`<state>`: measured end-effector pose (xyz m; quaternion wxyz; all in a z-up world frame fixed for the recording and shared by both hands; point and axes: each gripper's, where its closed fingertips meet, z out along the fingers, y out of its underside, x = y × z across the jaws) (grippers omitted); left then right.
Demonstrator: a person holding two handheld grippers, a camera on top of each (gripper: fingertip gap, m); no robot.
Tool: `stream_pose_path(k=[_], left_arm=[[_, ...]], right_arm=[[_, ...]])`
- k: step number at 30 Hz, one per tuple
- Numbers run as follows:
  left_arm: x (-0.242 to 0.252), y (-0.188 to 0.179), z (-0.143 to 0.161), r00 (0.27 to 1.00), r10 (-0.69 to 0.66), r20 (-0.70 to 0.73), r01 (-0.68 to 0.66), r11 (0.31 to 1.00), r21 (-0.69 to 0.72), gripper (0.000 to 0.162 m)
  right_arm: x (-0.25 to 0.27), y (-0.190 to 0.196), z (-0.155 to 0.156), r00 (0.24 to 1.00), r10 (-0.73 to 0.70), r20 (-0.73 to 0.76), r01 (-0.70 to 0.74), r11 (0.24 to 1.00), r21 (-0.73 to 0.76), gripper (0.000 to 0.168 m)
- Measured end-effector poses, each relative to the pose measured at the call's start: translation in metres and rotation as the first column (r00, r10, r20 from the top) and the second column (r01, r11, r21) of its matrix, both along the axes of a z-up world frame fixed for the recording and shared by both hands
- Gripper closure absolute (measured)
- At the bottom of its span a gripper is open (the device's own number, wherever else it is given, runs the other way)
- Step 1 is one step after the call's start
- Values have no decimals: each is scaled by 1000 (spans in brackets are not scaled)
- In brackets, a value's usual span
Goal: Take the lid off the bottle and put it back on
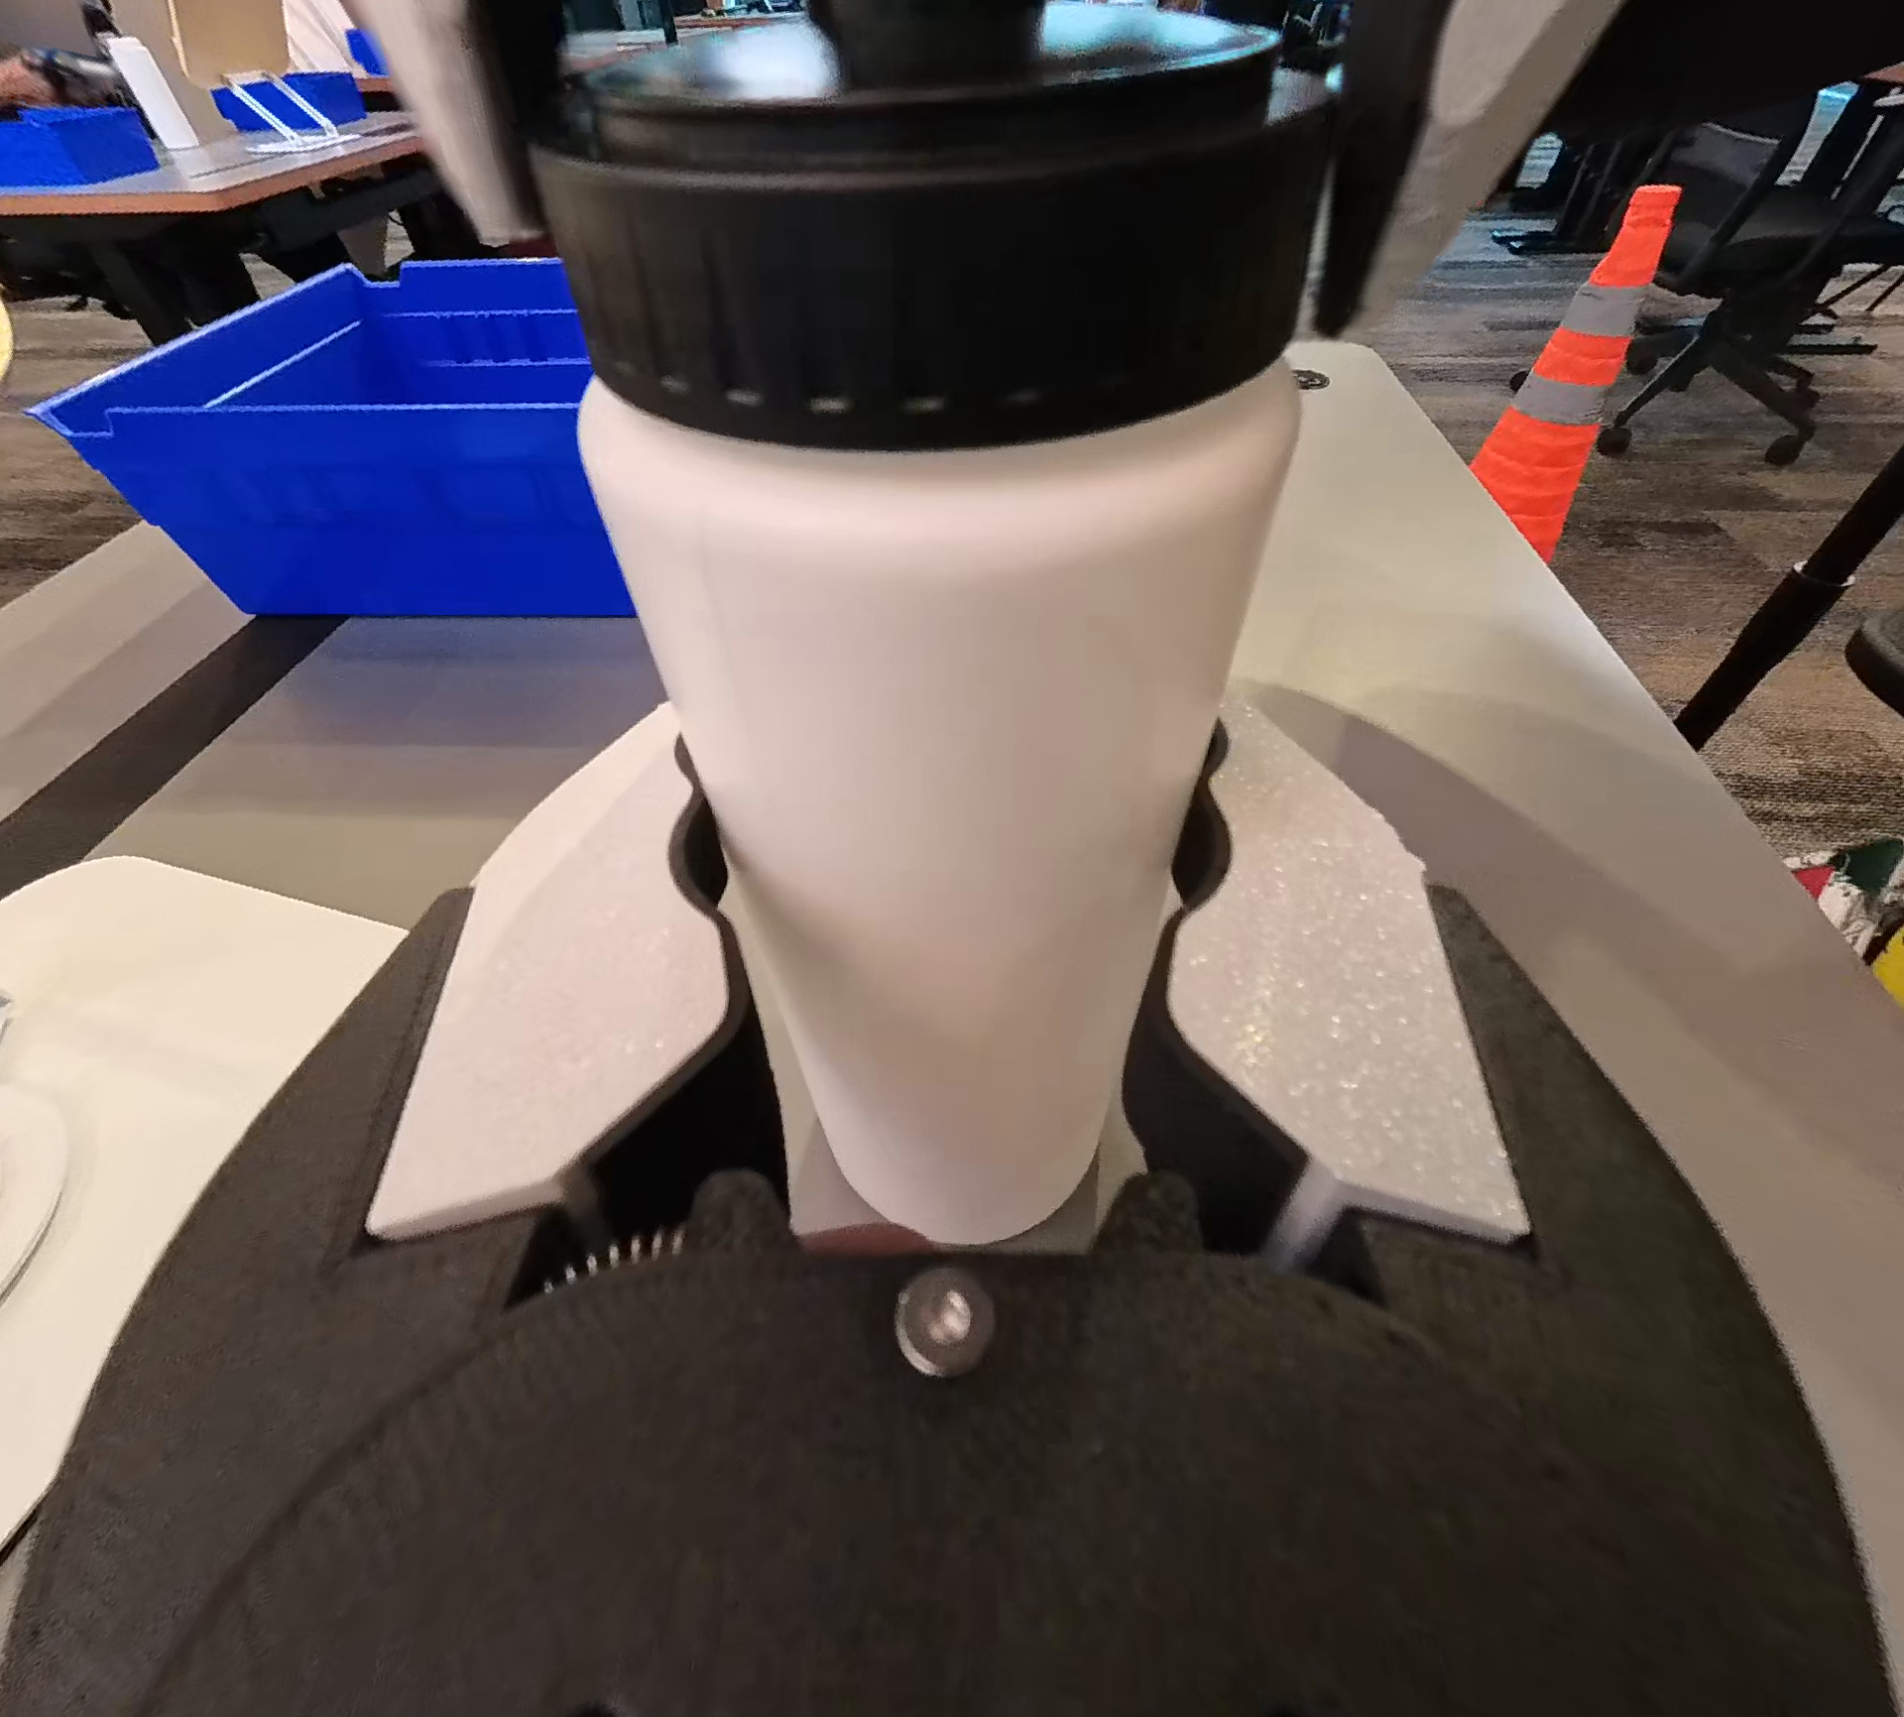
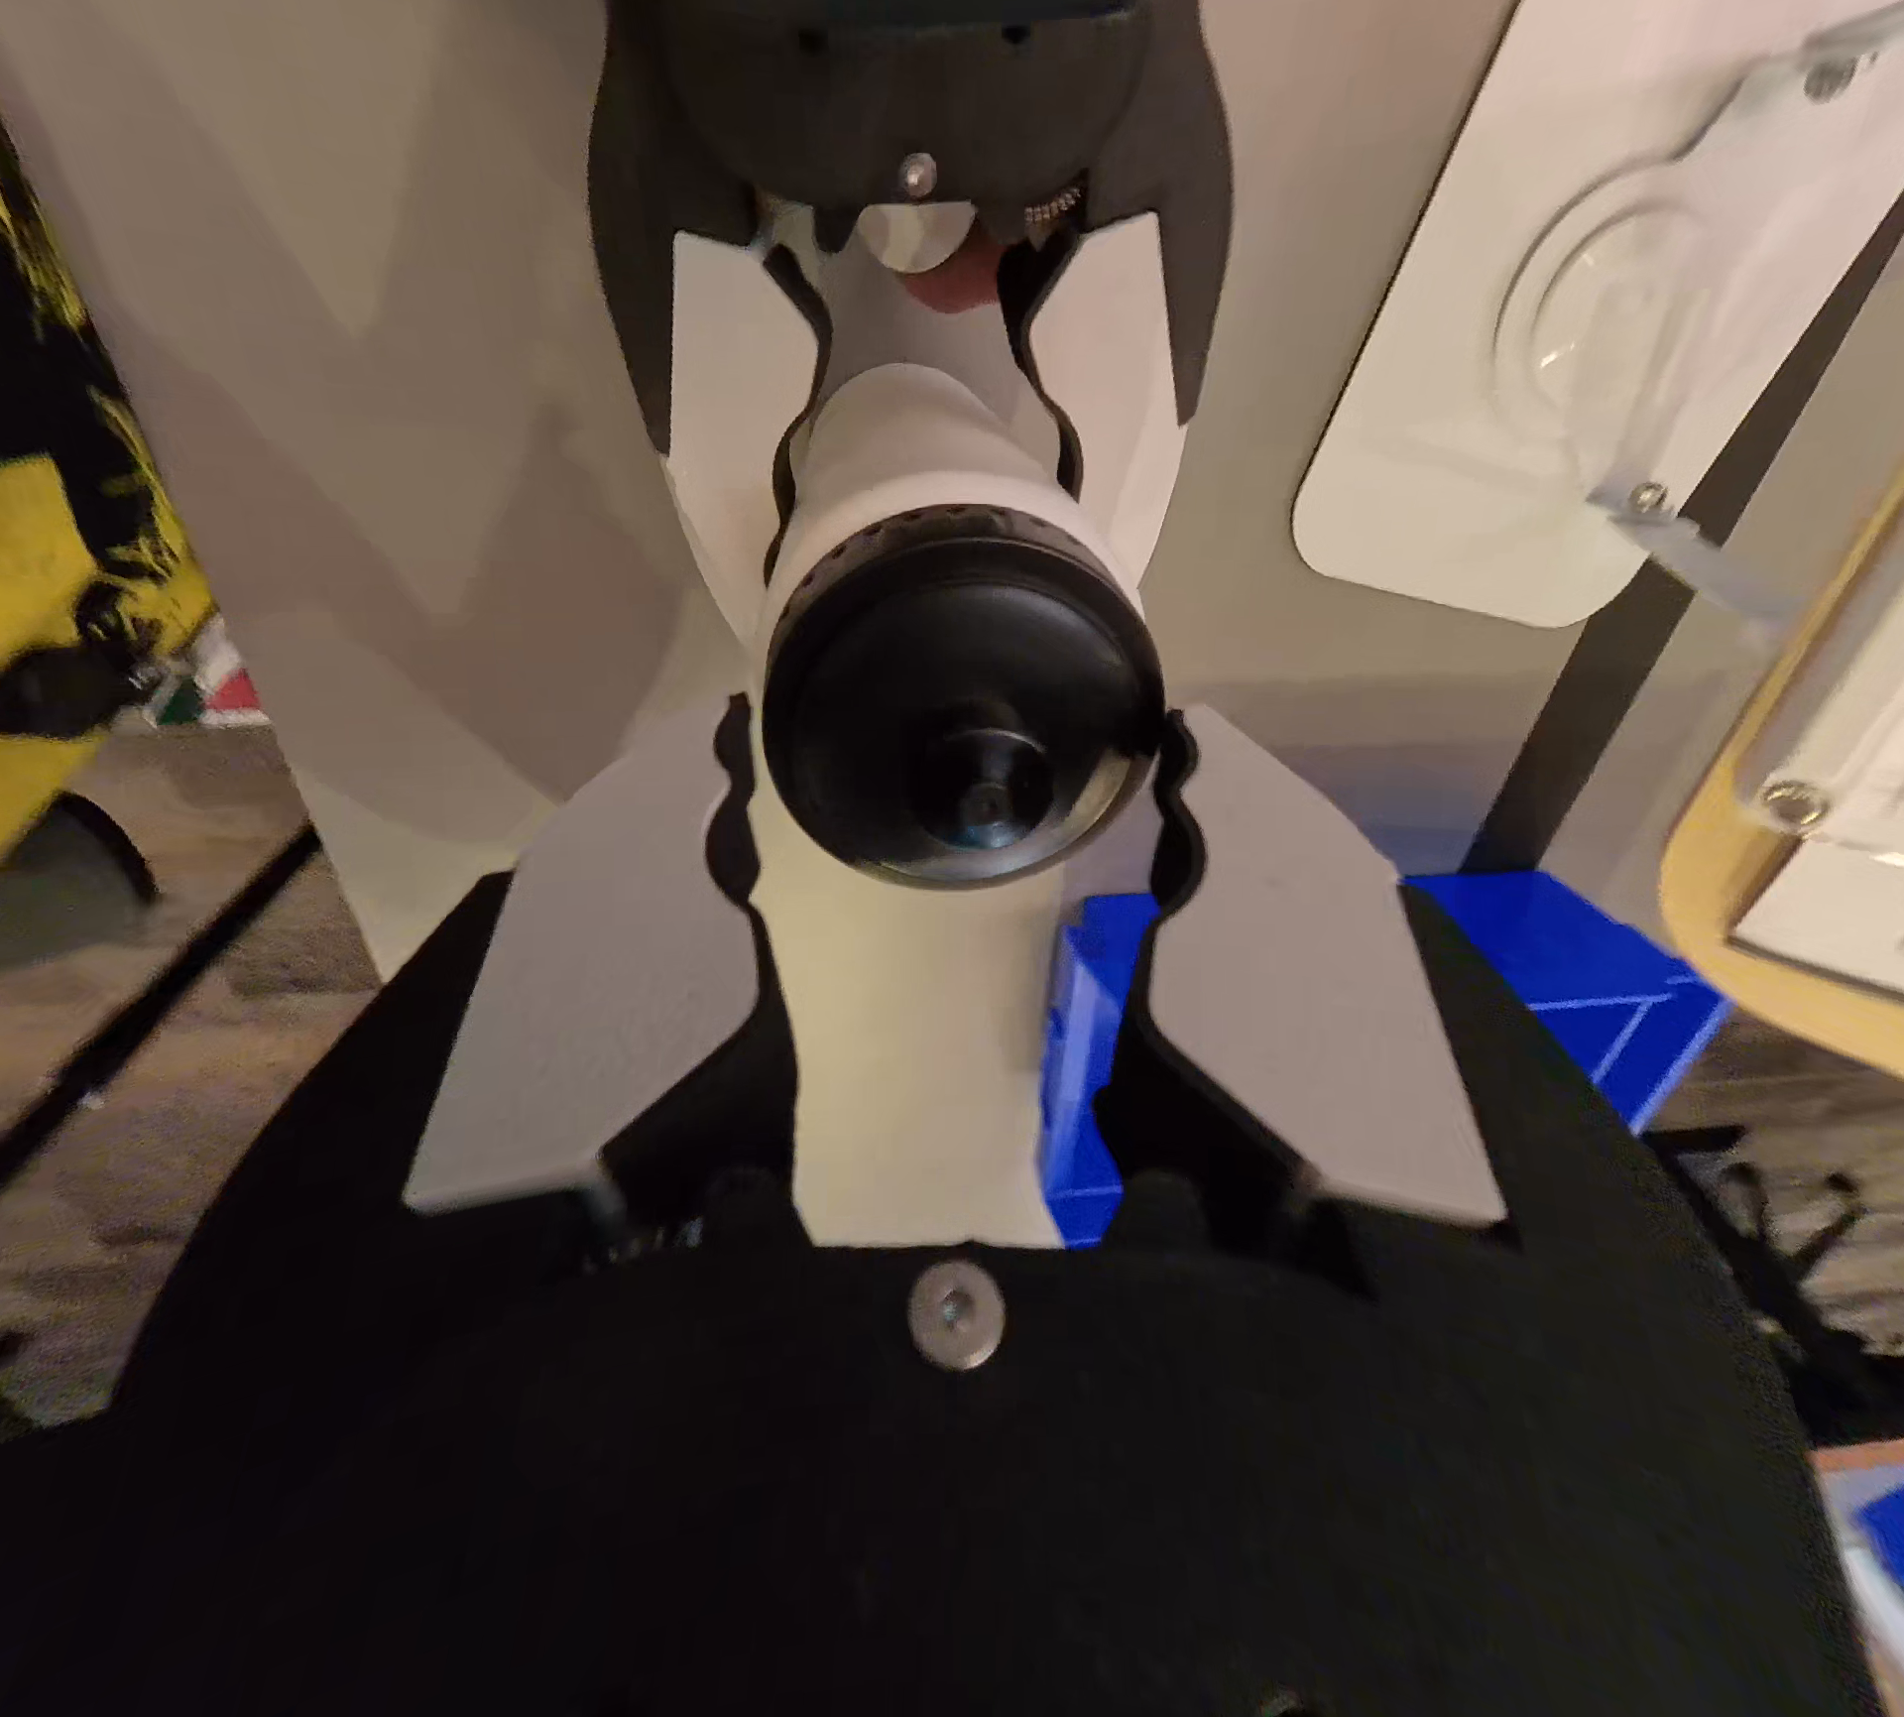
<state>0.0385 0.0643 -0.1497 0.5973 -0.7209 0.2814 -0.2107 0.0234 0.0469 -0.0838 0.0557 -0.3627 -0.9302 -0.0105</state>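
Note:
A white bottle [image 1: 948, 792] with a black ribbed lid [image 1: 927, 287] stands upright over the table. My left gripper [image 1: 950, 745] is shut on the bottle's body, one finger on each side. My right gripper [image 1: 927, 256] comes down from above, its fingers pressed on both sides of the lid. In the right wrist view I look straight down on the lid [image 2: 958, 689] and its spout, held in my right gripper [image 2: 958, 725]. The lid sits on the bottle [image 2: 907, 451]. The left gripper [image 2: 927, 493] holds the body lower down.
A blue bin [image 1: 340, 451] stands on the grey table [image 1: 1442, 637] behind and left of the bottle. A white board [image 2: 1545, 328] with a clear fitting lies to the left. An orange cone [image 1: 1576, 369] and a black pole [image 1: 1793, 596] stand beside the table.

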Motion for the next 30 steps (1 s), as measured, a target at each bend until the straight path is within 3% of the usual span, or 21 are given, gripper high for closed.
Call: stream_pose_path(k=[1,3,7,9,14,30], left_arm=[[0,0,0,1000,0,0,0,1000,0,75],[0,0,0,1000,0,1,0,1000,0,75],[0,0,0,1000,1,2,-1,1000,-1,75],[0,0,0,1000,0,1,0,1000,0,75],[-4,1,-9,999,12,-33,-12,1000,-15,76],[-2,2,-8,1000,19,-10,-19,1000,-19,76]], right_arm=[[-2,1,1,999,36,-9,-36,999,11,83],[-5,1,1,991,132,-22,-131,991,35,81],[-3,0,-4,972,235,12,-235,971,43,93],[-3,-1,-4,978,207,8,-207,978,19,93],[-3,2,-4,995,-104,9,104,994,-19,93],[-2,2,-5,997,-76,-13,76,997,-21,92]])
